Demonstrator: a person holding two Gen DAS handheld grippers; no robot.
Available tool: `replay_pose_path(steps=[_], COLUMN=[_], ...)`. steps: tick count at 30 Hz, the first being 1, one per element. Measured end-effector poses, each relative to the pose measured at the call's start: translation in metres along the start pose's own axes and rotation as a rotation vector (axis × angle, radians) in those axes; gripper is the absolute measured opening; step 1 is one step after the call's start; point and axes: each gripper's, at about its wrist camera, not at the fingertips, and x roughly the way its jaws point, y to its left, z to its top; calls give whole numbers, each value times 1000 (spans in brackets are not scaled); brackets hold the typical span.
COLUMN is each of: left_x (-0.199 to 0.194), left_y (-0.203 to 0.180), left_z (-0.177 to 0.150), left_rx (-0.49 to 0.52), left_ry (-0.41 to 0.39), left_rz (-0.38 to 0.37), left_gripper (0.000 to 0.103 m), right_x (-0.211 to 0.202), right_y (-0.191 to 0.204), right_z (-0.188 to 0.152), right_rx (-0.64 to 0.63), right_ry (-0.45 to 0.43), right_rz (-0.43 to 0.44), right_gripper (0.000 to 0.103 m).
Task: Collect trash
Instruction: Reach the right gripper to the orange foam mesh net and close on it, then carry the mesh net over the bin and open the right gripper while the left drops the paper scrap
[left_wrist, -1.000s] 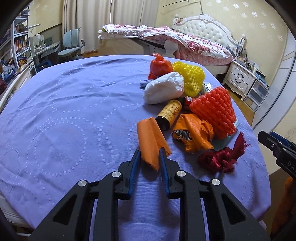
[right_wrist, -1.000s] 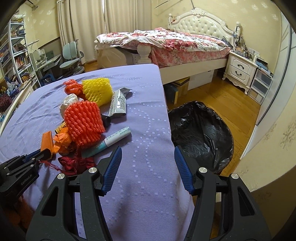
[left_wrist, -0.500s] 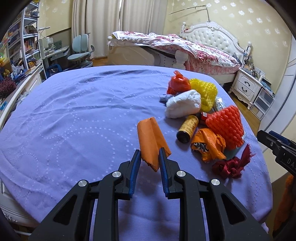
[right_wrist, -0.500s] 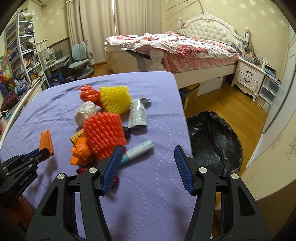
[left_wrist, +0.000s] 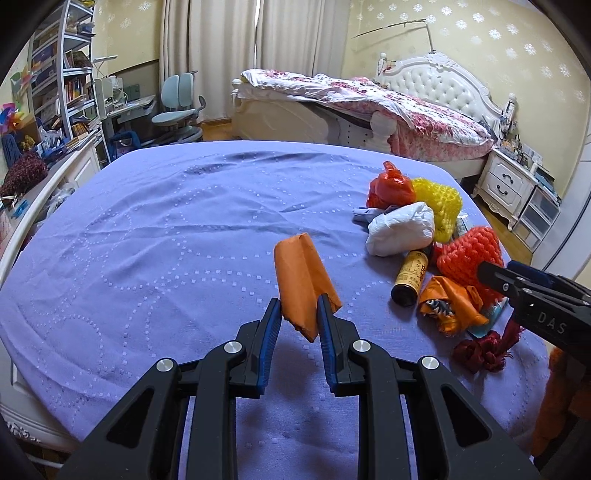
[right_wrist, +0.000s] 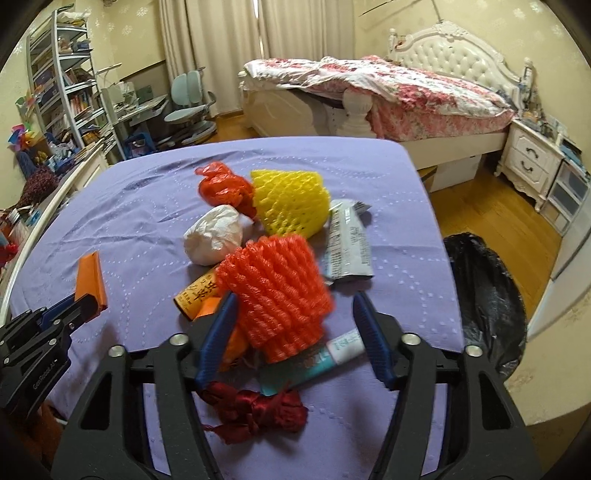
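While my left tool (left_wrist: 299, 319) clamps the orange wrapper (left_wrist: 303, 282) above the desk (left_wrist: 147, 258), my right tool (right_wrist: 295, 332) gapes around the red foam net (right_wrist: 275, 295); closing carelessly could also catch the toothpaste tube (right_wrist: 325, 360).

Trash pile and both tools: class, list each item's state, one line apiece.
Left tool: shut on orange wrapper, lifted.
Right tool: open around orange foam net.
Yellow foam net: lying on the cloth.
Bottle: on its side.
Black trash bag: open, on floor.
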Motion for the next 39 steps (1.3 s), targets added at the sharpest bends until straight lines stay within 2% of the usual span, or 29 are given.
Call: replay_pose_path(steps=[1,8,16,23,31,39], left_x=[1,0,-9,-19,-33,-26], left_y=[0,-4,-12,-30,-81,-142], left_z=[0,-3,-1,2,12,20], left_rx=[-1,4,14,37,113,192], left_ry=[2,3,-18,-43,-90,-92], left_rz=[-1,-10,-20,-52,-140,-232], left_gripper=[24,23,23,23,24,24], right_x=[3,-5,-27,-53,-72,-81], right_y=[0,2,0,-19,-70,-126], right_z=[-1,-1,-4,-4,-8,-16], right_rx=[-1,-8,-6,25,106,199], right_ry=[16,3,-55,-114,-159,-180], right_rz=[22,61,58,26,-72,-169], right_gripper=[39,14,11,11,11,11])
